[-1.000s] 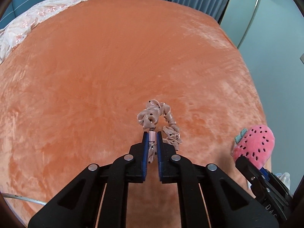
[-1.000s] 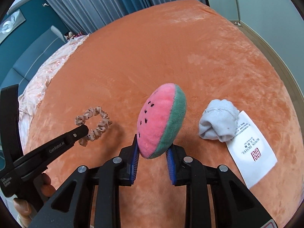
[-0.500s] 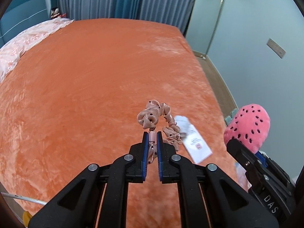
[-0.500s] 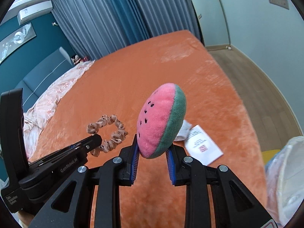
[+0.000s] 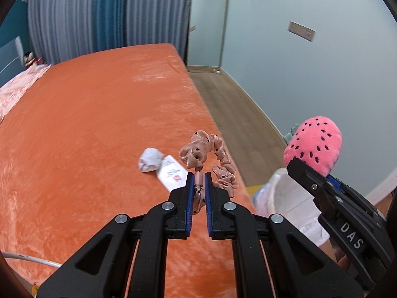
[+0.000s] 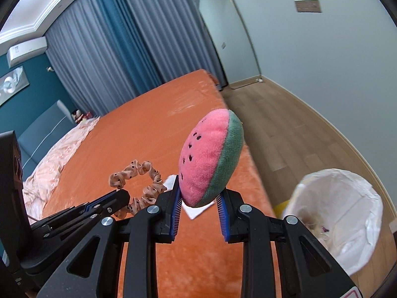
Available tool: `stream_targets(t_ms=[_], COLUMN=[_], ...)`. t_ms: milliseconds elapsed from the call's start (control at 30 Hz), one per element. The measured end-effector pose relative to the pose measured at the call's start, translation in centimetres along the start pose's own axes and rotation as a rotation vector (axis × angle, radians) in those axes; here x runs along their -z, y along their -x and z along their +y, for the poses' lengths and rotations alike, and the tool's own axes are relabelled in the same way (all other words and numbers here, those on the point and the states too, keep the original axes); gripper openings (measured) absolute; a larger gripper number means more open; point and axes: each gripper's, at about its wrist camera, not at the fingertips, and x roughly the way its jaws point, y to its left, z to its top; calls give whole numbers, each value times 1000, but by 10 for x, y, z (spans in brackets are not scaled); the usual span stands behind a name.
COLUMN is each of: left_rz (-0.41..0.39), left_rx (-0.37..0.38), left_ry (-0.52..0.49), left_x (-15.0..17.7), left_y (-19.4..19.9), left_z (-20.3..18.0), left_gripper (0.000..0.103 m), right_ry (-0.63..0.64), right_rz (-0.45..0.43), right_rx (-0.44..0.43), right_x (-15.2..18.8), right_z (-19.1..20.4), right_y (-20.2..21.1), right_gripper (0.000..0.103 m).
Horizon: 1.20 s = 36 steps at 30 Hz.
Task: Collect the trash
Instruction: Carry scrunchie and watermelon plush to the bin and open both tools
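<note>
1. The left tongs (image 5: 197,176) are clenched on a pink dotted scrunchie (image 5: 211,154). Its pinched end sits between the blue pads, and the rest of the loop curls up and to the right, clear of the bed.
2. The right tongs (image 6: 198,195) are clamped on a plush watermelon slice (image 6: 211,159), gripping it by its lower edge. The pink seeded face turns left and the green rind turns right, and the toy stands up above the fingers.
3. In the left wrist view the right tongs (image 5: 301,167) enter from the lower right with the same plush toy (image 5: 314,144) at their tip. In the right wrist view the left tongs (image 6: 121,195) reach in from the lower left with the scrunchie (image 6: 139,181) hanging in the air beside the watermelon.
4. Just beyond the left tongs, near the right edge of the orange bed (image 5: 86,124), lie a crumpled grey wad (image 5: 150,160) and a white printed paper (image 5: 172,172). The wad touches the paper's far left corner.
5. Beside the bed, on the wooden floor (image 6: 285,124), stands a bin lined with a white plastic bag (image 6: 347,211). It is open at the top, with some scraps visible inside. It sits to the right of and below the right tongs.
6. Farther off, a pale pink quilt (image 6: 49,164) lies bunched along the bed's left side.
7. At the back, grey and blue curtains (image 6: 111,49) hang behind the bed, and a pale wall (image 5: 310,74) runs along the right.
</note>
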Motion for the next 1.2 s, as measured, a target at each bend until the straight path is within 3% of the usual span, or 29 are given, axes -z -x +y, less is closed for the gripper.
stream_targets(t_ms=[567, 867, 1033, 1100, 1200], left_rz=[43, 83, 95, 98, 82], left_rx=[174, 238, 257, 251, 239], left_ry=[-243, -294, -302, -304, -301], left_x=[15, 25, 29, 31, 32], left_y=[-19, -39, -48, -51, -47], left_z=[-140, -169, -175, -177, -178], left_gripper=[9, 10, 11, 28, 42], right_ry=[-184, -240, -268, -282, -281], right_rz=[-42, -27, -22, -22, -33], right_rx=[161, 207, 247, 253, 262], right_x=[21, 32, 35, 36, 37], right_z=[-123, -153, -161, -164, -167], right_y=[55, 54, 54, 54, 58], right_gripper=[25, 26, 35, 45, 48])
